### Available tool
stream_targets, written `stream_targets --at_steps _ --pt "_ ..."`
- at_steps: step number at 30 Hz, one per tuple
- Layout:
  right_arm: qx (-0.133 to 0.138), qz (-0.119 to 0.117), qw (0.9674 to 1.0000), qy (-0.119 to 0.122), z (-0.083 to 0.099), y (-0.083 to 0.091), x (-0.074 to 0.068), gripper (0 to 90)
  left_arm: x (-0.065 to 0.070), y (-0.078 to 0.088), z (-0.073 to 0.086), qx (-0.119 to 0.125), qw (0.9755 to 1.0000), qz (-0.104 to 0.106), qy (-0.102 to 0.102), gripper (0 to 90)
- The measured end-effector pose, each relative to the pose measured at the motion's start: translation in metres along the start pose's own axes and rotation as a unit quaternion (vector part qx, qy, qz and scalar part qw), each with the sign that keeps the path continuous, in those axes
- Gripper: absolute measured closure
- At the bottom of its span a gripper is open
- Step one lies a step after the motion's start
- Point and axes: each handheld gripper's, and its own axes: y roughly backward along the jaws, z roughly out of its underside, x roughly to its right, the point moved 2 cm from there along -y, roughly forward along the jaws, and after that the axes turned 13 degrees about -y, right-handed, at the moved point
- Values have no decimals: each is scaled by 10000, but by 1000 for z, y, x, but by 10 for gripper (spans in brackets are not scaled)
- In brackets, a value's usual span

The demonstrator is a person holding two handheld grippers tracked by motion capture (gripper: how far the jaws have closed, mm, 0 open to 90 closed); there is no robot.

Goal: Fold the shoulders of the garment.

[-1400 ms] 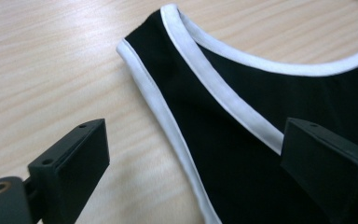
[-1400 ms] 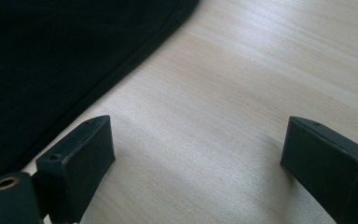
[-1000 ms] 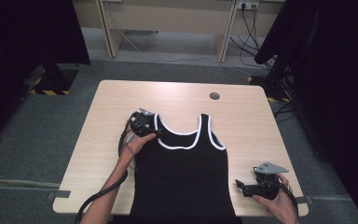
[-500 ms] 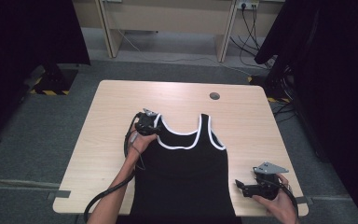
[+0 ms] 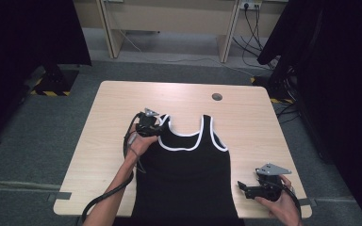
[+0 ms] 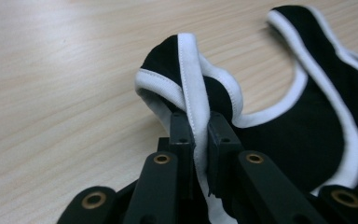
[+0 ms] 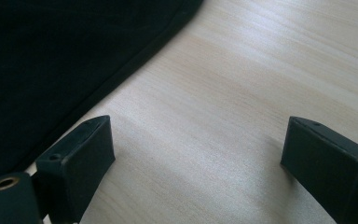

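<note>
A black tank top (image 5: 184, 174) with white trim lies flat on the wooden table (image 5: 113, 108), neckline toward the far side. My left gripper (image 5: 158, 126) is at its left shoulder strap. Its jaws have just been closing and now stand shut on that strap (image 6: 191, 70), which bunches up over the left gripper (image 6: 199, 123) and lifts a little off the table (image 6: 51, 84). My right gripper (image 5: 242, 187) rests open near the front right corner. In the right gripper view, the right gripper (image 7: 198, 140) has bare wood between its jaws, and the top's side edge (image 7: 51, 56) lies just to the left.
A round cable hole (image 5: 217, 97) sits in the table's far right part. Grey floor surrounds the table. Dark curtains (image 5: 28, 37) hang at both sides, and cables (image 5: 259, 28) trail behind. The left gripper's cable (image 5: 108, 193) loops off the front edge.
The left gripper's jaws closed on the shoulder strap and rose slightly, pulling the strap up into a fold. The right hand and its gripper stayed put.
</note>
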Motion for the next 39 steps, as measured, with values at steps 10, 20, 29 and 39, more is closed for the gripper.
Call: stream_targets --at_steps 10,20,29,39 --pt "4 1 10000 12 0 0 0 97 38 41 14 396 9984 76 -384 806" --pt "-3 -3 10000 -3 0 0 -1 97 61 46 48 271 9988 141 -389 729" --pt "6 -7 10000 17 0 -1 -1 93 60 58 46 419 9985 179 -310 559" --pt "-6 -5 10000 5 0 -1 -1 93 58 17 7 214 9992 159 -302 478"
